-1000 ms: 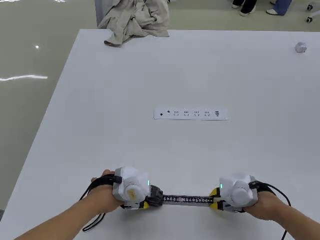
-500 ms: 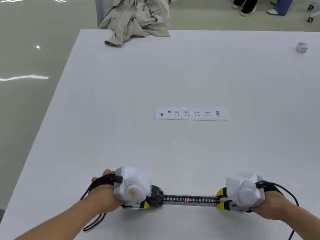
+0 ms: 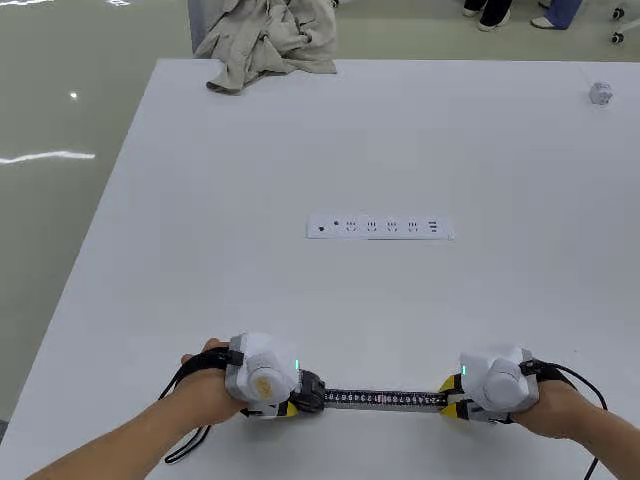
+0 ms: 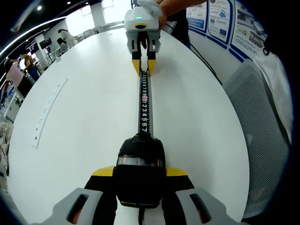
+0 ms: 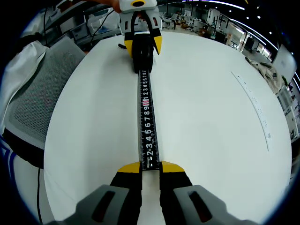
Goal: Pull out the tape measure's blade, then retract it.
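Note:
A black tape measure case [image 4: 140, 166] sits between the yellow-tipped jaws of my left gripper [image 4: 140, 172], which is shut on it. Its blade [image 5: 146, 122] runs flat over the white table [image 3: 380, 140] to my right gripper [image 5: 150, 168], shut on the blade's end. In the head view the left gripper [image 3: 296, 397] and right gripper [image 3: 449, 398] lie near the table's front edge, with the blade [image 3: 385, 399] stretched between them. The right gripper [image 4: 144, 67] appears at the blade's far end in the left gripper view.
A white power strip [image 3: 380, 228] lies mid-table. A crumpled beige cloth [image 3: 265, 38] hangs over the far left edge, and a small grey object [image 3: 600, 94] rests at the far right. A mesh chair back [image 4: 262, 117] stands beside the table.
My right gripper has moved further right, away from the case, and more of the blade is out. The left gripper has stayed put.

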Demonstrator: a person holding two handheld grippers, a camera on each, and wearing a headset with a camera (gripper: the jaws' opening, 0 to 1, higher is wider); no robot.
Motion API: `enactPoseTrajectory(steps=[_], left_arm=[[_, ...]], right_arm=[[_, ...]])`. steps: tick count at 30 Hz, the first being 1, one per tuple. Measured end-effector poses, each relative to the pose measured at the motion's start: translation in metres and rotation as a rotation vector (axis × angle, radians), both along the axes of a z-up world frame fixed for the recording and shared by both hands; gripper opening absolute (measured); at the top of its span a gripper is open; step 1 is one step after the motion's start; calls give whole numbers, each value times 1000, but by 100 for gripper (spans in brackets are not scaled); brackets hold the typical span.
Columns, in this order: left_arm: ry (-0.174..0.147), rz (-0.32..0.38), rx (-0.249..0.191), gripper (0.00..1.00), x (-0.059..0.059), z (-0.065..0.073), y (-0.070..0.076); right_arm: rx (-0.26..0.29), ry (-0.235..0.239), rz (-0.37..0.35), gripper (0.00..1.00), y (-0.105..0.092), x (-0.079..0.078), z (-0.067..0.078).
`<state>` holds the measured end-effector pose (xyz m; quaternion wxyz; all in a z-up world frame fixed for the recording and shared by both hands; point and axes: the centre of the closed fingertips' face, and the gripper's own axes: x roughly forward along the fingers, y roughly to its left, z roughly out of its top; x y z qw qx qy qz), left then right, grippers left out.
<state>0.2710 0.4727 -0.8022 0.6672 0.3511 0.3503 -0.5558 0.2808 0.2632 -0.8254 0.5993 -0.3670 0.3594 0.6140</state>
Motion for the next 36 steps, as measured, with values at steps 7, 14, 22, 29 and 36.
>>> enactPoseTrajectory(steps=[7,14,22,29,36], left_arm=[[0,2,0,34,0,1,0],[0,2,0,34,0,-1,0],[-1,2,2,34,0,0,0],[0,3,1,34,0,0,0],[0,2,2,34,0,1,0]], right_arm=[[-8,0,0,13,-8,1,0],[-21,0,-7,13,-19,1,-1],[-28,0,-14,13,-26,2,-1],[-33,1,-19,13,-32,3,-1],[-40,0,-23,13,-38,4,-2]])
